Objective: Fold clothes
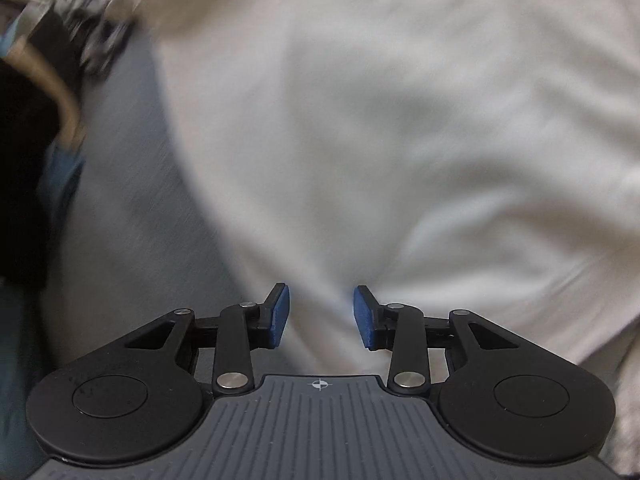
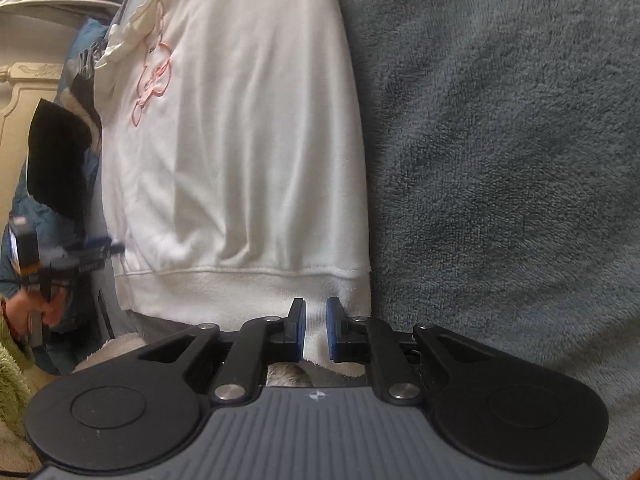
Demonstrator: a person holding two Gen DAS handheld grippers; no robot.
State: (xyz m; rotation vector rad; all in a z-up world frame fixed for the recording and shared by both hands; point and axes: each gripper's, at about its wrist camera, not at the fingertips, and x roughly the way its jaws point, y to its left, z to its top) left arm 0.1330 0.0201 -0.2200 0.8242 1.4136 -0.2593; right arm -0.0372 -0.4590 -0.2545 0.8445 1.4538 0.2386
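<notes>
Here the right gripper [image 2: 316, 330] tilts steeply down over the near hem, its blue pads [image 2: 300, 330] pinched on the ribbed band at the corner of a white sweatshirt [image 2: 240, 160] that lies flat on a grey fleecy blanket [image 2: 500, 140]. The left gripper [image 1: 320, 316] points almost straight down over the smooth white cloth, jaws apart with nothing pressed between them, though blur makes contact hard to judge. Pink outline embroidery [image 2: 154, 80] sits toward eleven o'clock in the right view.
</notes>
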